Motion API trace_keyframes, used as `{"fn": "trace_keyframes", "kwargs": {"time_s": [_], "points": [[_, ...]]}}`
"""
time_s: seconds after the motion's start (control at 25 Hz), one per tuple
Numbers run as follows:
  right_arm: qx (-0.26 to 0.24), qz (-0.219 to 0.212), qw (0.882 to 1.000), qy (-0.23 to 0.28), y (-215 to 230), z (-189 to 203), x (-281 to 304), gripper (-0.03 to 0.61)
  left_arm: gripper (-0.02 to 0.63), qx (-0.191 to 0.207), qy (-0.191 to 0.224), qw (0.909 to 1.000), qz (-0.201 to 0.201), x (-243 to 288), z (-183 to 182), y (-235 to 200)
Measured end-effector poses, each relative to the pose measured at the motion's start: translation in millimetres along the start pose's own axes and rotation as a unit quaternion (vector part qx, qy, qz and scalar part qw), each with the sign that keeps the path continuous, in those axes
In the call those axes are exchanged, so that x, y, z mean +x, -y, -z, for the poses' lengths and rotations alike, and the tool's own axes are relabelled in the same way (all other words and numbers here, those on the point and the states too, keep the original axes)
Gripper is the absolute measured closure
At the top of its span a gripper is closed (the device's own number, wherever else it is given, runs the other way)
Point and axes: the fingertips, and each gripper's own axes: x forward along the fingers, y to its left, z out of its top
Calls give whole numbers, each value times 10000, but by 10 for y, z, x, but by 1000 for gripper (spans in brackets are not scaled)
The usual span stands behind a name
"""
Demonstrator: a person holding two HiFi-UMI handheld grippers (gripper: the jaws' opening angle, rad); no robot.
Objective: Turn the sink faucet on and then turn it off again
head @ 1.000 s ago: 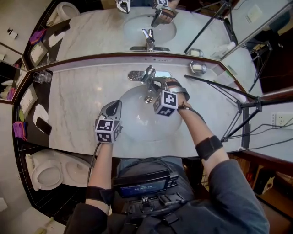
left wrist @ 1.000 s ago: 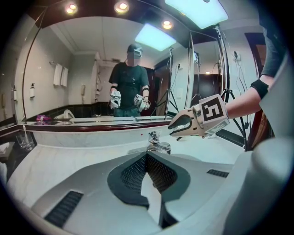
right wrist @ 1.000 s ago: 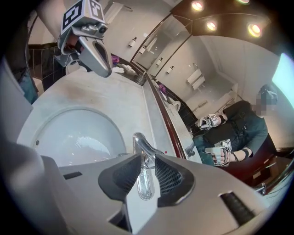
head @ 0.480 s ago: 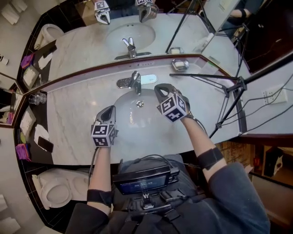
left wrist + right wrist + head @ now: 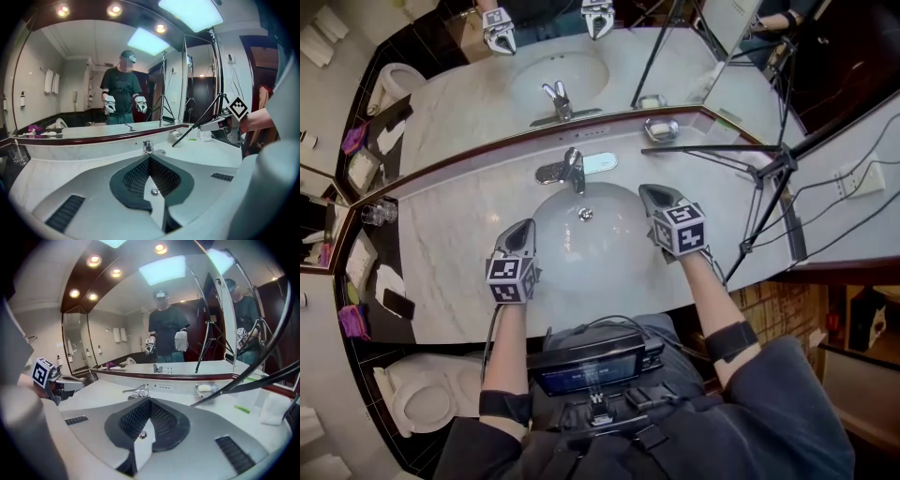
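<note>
Only the 2 gripper views show that the left gripper (image 5: 150, 160) and the right gripper (image 5: 149, 401) are clenched and empty. Overhead, the faucet (image 5: 572, 171) stands untouched at the rear rim of the sink (image 5: 591, 255). Since 1 second earlier, the right gripper has left the faucet for the sink's right rim.

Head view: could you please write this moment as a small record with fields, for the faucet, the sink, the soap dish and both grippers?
faucet: behind the sink, no gripper on it; no water stream visible
sink: white bowl set in the marble counter
left gripper: shut, empty, above the sink's left front rim
right gripper: shut, empty, above the sink's right rim, apart from the faucet
soap dish: on the counter right of the faucet, by the mirror, white bar inside
</note>
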Motion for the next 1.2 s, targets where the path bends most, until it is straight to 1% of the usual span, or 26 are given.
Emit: {"fn": "trace_keyframes", "kwargs": {"time_s": [0.08,0.16,0.36,0.6,1.2], "points": [[201,31,9998,43,-3,62,-46,563,612,-35,15,10000,-25,-28,11,-19],[274,79,9996,75,-11,106,-75,565,612,-86,32,9999,-54,-57,20,-46],[236,183,9995,71,3,171,-125,566,612,-149,47,9998,-97,-96,48,-56],[305,140,9994,79,17,175,-145,566,612,-205,43,9997,-128,-102,80,-45],[220,192,9996,6,92,238,-190,566,612,-237,41,9996,-116,-75,105,19]]}}
